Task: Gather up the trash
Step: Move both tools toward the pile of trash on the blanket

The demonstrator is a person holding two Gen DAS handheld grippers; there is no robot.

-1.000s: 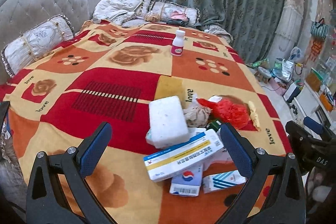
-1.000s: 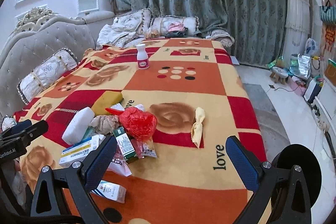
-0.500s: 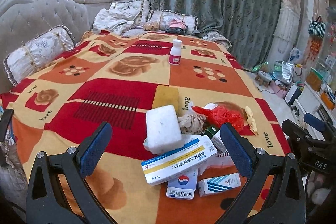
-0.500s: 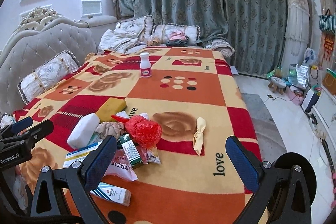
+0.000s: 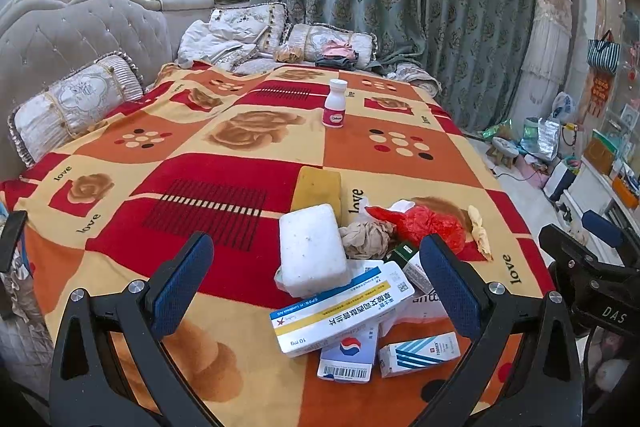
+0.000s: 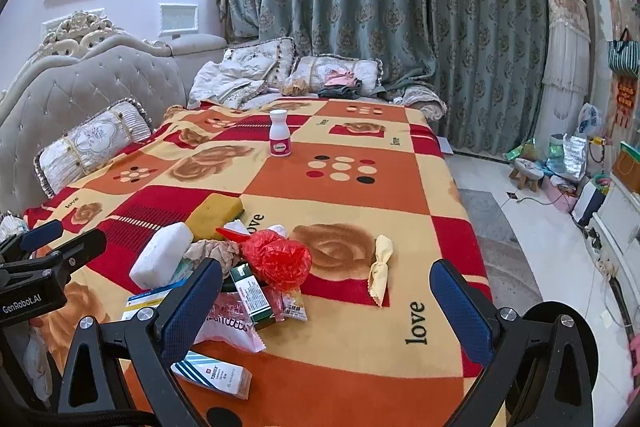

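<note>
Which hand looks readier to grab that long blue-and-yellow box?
Left: the left hand-held gripper is open with the long box between its fingers; the right hand-held gripper faces mostly bare blanket.

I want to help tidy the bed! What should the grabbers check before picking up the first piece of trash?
1. Left gripper open and holding nothing: ok.
2. Right gripper open and holding nothing: ok.
3. Trash within view: ok. The white foam block, long medicine box and red plastic bag sit heaped near the bed's foot.
4. Foam block free to lift: ok, it lies on top of the pile.
5. Stray pieces spotted: ok. The yellow wrapper lies apart; the white bottle stands upright far up the blanket.
6. Bin or bag to drop trash into: cannot tell, none shows.
</note>
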